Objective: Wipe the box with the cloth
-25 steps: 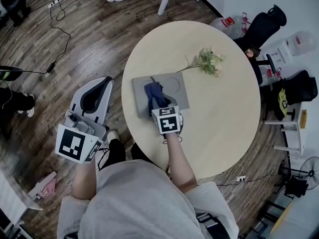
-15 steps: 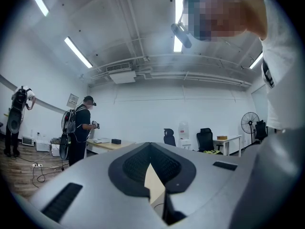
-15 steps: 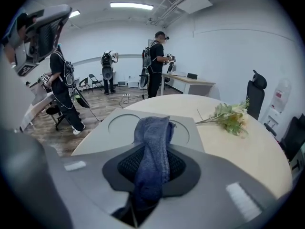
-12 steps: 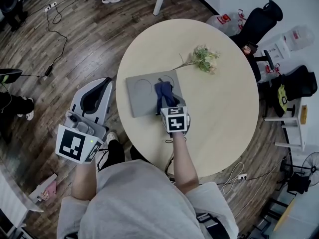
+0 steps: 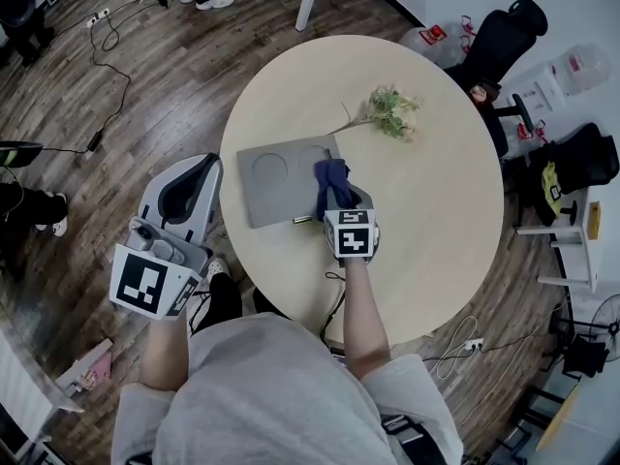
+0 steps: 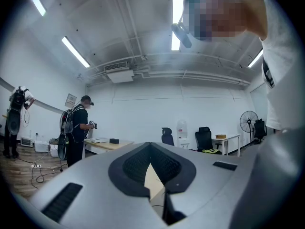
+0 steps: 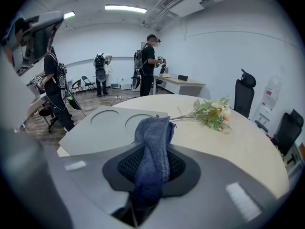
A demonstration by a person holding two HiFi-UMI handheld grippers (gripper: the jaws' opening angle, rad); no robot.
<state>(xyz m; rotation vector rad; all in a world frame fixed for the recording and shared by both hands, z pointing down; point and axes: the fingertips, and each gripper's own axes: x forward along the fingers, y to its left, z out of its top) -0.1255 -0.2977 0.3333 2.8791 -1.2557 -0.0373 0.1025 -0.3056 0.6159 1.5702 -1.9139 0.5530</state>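
A flat grey box (image 5: 274, 179) with two round recesses lies on the round table (image 5: 426, 211). My right gripper (image 5: 336, 198) is shut on a dark blue cloth (image 5: 329, 179), which rests on the box's right edge. In the right gripper view the cloth (image 7: 153, 140) hangs out between the jaws of that gripper (image 7: 152, 151), draped toward the box (image 7: 107, 123). My left gripper (image 5: 184, 194) is held off the table to the left, above the floor. Its jaws in the left gripper view (image 6: 150, 147) meet with nothing in them.
A sprig of artificial flowers (image 5: 389, 114) lies on the table beyond the box, also in the right gripper view (image 7: 212, 112). Black office chairs (image 5: 509, 42) stand past the table's far right. Cables (image 5: 107, 37) run over the wood floor. Several people (image 7: 148, 63) stand farther off.
My right gripper has dragged the cloth rightward across the box, from its left-middle to its right edge. The left gripper has stayed in place.
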